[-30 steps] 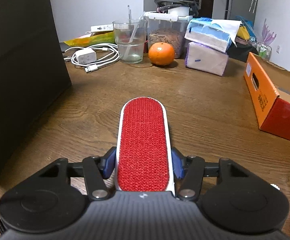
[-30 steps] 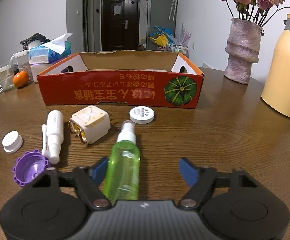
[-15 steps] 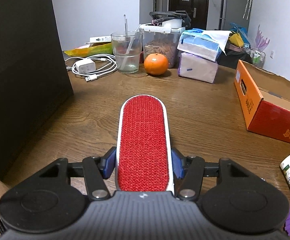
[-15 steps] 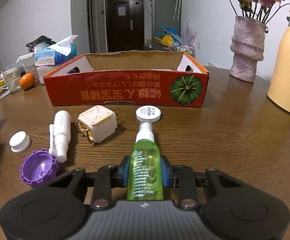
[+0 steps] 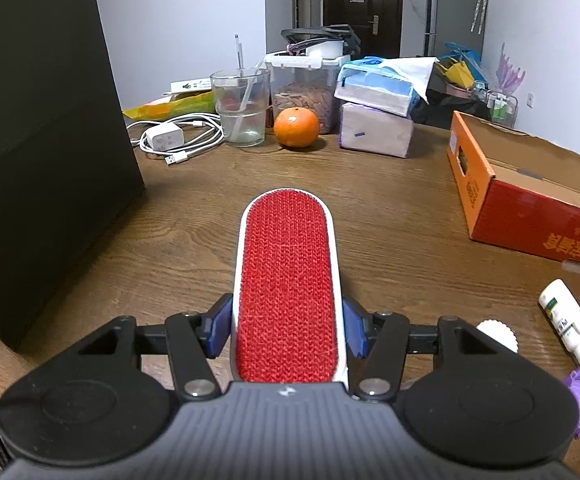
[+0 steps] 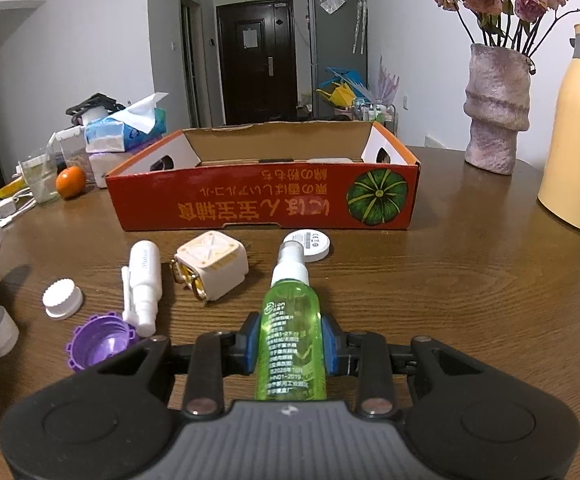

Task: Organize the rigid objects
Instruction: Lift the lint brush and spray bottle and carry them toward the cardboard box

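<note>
Tabletop (image 6: 470, 280): green spray bottle (image 6: 292, 340) now lifted.

Left gripper (image 5: 287, 330): black linkage arms, blue finger pads (image 5: 215, 328), silver pivot screws, two round black discs, grey ribbed housing with small white logo. Right gripper (image 6: 290, 344): identical build, blue pads (image 6: 249, 340).

The setting is a home living or dining area, indicated by a wooden table (image 6: 470, 280) carrying a vase (image 6: 496, 108) of dried roses and a thermos (image 6: 578, 136) at far right. At far left stand tissue packs (image 5: 376, 88), an orange (image 5: 296, 127), a glass (image 5: 240, 108) and a phone charger (image 5: 164, 137). A dark entrance door (image 6: 258, 58) and a fridge (image 6: 338, 48) stand beyond the table.
</note>
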The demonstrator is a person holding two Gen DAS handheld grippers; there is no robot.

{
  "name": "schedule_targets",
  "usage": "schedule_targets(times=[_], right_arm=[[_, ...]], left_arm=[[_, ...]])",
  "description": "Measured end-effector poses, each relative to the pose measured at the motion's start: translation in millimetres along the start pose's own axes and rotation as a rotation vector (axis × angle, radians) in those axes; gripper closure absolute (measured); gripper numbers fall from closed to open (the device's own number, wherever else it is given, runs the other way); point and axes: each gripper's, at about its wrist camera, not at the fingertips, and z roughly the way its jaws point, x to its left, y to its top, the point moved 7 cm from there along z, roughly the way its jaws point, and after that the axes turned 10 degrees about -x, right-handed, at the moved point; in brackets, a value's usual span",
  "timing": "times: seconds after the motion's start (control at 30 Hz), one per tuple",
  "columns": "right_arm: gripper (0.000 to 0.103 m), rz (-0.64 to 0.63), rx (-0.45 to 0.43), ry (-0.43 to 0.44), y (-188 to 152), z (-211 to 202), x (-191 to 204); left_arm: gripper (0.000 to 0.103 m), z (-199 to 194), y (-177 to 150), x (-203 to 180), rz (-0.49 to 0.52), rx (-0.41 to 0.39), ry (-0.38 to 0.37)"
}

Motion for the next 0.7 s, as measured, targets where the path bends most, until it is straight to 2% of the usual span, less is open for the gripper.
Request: schedule_targets(times=[0.37, 0.7], right_arm=[[0.073, 0.002, -0.028, 0.024, 7, -10, 0], [0.073, 0.014, -0.064, 0.032, 18, -20, -11]], left_arm=[[0.046, -21, 6, -20, 0.032, -0.019, -0.029], [0.046, -44, 15, -66, 0.063, -0.043, -0.103]])
